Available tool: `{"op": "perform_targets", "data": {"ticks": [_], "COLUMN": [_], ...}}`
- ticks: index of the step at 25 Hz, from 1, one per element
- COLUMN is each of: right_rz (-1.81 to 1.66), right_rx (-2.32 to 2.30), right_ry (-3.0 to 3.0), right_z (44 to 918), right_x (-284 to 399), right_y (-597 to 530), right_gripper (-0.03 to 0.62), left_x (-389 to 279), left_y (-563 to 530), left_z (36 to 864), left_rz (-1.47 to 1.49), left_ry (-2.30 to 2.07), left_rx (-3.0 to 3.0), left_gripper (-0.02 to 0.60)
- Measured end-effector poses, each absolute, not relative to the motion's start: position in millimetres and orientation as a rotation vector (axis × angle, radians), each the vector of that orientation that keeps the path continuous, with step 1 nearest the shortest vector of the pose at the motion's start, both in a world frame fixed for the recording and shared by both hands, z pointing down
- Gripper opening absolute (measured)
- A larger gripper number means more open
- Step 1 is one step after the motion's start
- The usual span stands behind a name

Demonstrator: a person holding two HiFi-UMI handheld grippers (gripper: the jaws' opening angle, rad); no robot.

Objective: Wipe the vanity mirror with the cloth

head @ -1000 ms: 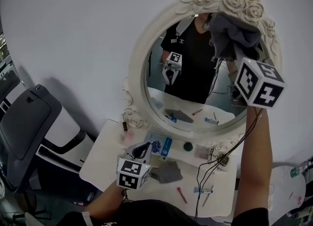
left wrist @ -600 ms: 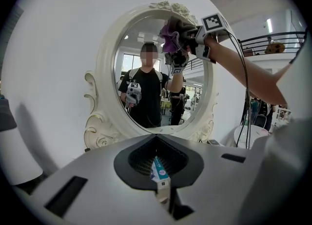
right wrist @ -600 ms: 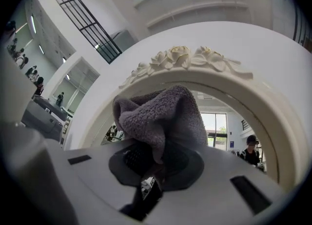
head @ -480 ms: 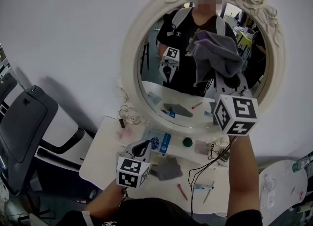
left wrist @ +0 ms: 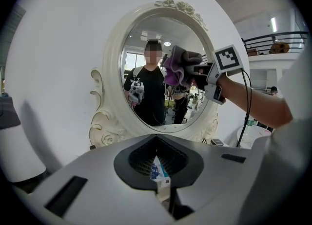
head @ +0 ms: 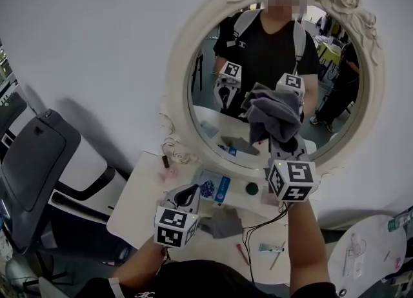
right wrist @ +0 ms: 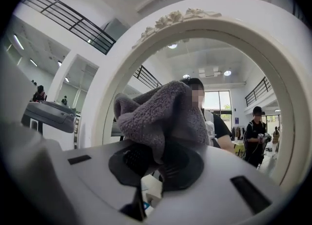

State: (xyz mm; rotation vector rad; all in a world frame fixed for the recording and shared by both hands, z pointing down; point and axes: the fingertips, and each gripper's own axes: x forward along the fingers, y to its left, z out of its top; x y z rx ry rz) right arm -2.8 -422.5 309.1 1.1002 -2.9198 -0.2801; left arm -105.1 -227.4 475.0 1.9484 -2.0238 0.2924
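Observation:
The round vanity mirror (head: 177, 77) in its white carved frame stands against the wall. A grey-purple cloth (head: 274, 113) lies against the lower middle of the glass, with my right gripper (head: 282, 142) shut on it from below. In the right gripper view the cloth (right wrist: 156, 114) bulges out of the jaws and hides the fingertips, with the mirror frame (right wrist: 122, 73) behind. My left gripper (head: 187, 195) hovers low over the table, shut and holding nothing. The left gripper view shows the mirror (left wrist: 109, 73) and the cloth (left wrist: 178, 68) on its right side.
The white vanity table (head: 142, 200) carries a blue box (head: 216, 188), a dark green round lid (head: 251, 188), a second grey cloth (head: 222, 222), a red pen (head: 240, 253) and cables. A grey chair (head: 39, 161) stands at left, a small white round table (head: 361, 251) at right.
My right gripper has carried the cloth down the glass, from the top right of the mirror to its lower middle. The left gripper has stayed in place.

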Motion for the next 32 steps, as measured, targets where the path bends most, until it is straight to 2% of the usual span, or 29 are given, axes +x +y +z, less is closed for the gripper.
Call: {"op": "perform_targets", "data": {"ticks": [21, 26, 32], "right_rz": [0.152, -0.08, -0.371], "right_rx": [1.023, 0.952, 0.833], "right_ry": [-2.613, -2.729, -2.979], "right_z": [501.4, 444.4, 285.3], "right_x": [-5.6, -23.3, -69.0], "right_y": [-425.1, -389.6, -354.1], "right_gripper": [0.041, 0.041, 0.041], "left_x": [-116.5, -122.3, -126.1], "left_y": [-199.5, -191.7, -190.9], "left_z": [466.8, 470.6, 468.9], "left_rz": [0.284, 0.277, 0.253], "left_ry": [-2.082, -2.09, -2.1], "left_rx": [1.917, 1.893, 1.891], "left_gripper": [0.006, 0.006, 0.006]}}
